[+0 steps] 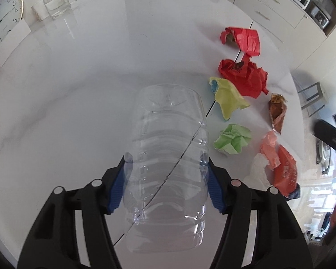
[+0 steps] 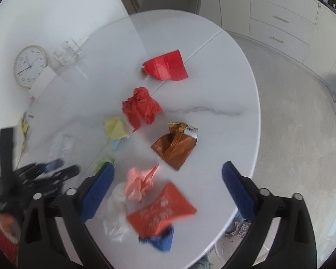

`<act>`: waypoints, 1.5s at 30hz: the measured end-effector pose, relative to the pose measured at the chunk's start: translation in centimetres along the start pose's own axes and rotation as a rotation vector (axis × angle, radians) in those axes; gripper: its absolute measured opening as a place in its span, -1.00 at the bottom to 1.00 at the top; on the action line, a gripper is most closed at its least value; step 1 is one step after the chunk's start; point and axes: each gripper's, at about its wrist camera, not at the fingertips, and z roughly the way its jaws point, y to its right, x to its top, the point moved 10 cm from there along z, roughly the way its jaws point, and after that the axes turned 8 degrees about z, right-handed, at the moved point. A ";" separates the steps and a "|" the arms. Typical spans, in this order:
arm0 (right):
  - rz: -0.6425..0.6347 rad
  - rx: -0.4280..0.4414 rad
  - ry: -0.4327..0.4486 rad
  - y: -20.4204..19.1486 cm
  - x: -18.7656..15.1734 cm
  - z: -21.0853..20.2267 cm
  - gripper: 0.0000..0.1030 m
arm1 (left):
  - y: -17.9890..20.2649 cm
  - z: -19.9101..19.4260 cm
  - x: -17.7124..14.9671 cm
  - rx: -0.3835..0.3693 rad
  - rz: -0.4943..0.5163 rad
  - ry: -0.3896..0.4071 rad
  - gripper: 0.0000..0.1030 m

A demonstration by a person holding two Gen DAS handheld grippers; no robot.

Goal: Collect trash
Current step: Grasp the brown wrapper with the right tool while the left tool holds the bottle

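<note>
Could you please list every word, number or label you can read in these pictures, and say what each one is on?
"2", "3", "4", "5": hour numerals on the wall clock; its small brand line is too small to read.
Black print on the crumpled red wrapper: unreadable.
White print on the orange packet: blurred.
Lettering on the white top strip of the brown snack bag: too blurred to read.
Nothing else carries text.

white round table [image 2: 224, 85]; cream drawers [image 2: 280, 22] (metal handles); grey floor [image 2: 302, 134]
</note>
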 end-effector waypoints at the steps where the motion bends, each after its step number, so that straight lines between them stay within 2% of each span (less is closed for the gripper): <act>1: 0.018 -0.010 -0.013 0.1 0.3 1.1 0.69 | -0.1 -0.6 -0.1 -0.004 -0.006 0.010 0.17; 3: 0.044 -0.048 -0.033 0.4 0.5 2.9 0.59 | -0.2 -1.8 -0.2 -0.010 -0.008 0.031 0.17; 7: 0.088 -0.103 -0.044 0.3 0.6 4.9 0.55 | -0.7 -3.7 0.2 -0.013 -0.015 0.067 0.17; 12: 0.088 -0.175 -0.034 -0.1 0.5 6.0 0.07 | -0.8 -4.4 0.4 -0.020 -0.017 0.079 0.17; 14: 0.083 -0.185 -0.027 -0.1 0.5 5.9 0.02 | -0.7 -4.5 0.3 -0.016 -0.004 0.081 0.17; 17: 0.075 -0.180 -0.009 -0.1 0.7 5.5 -0.12 | -0.4 -4.4 0.3 -0.028 0.000 0.080 0.17; 20: 0.094 -0.143 0.007 0.3 0.8 4.7 -0.37 | -0.3 -4.7 0.2 -0.035 0.006 0.083 0.17; 26: 0.119 -0.071 0.001 0.8 1.2 4.8 -0.43 | 0.7 -5.4 0.4 -0.038 0.028 0.101 0.17; 29: 0.128 -0.047 -0.006 0.8 1.1 4.8 -0.43 | 1.0 -5.7 0.2 -0.037 0.027 0.100 0.17; 34: 0.145 -0.056 -0.029 0.9 0.7 5.0 -0.26 | 1.1 -5.8 -0.6 -0.028 0.033 0.091 0.18; 36: 0.140 -0.073 -0.024 0.8 0.6 5.0 -0.04 | 1.1 -5.8 -0.8 -0.031 0.030 0.090 0.18; 38: 0.128 -0.084 -0.013 0.4 0.7 4.9 0.03 | 1.0 -5.9 -0.9 -0.034 0.031 0.090 0.18; 42: 0.108 -0.134 0.014 0.4 1.1 4.6 0.35 | 0.6 -6.0 -0.9 -0.037 0.025 0.096 0.18; 45: 0.091 -0.165 0.012 0.7 1.4 5.0 0.41 | 0.3 -6.0 -0.8 -0.041 0.024 0.102 0.18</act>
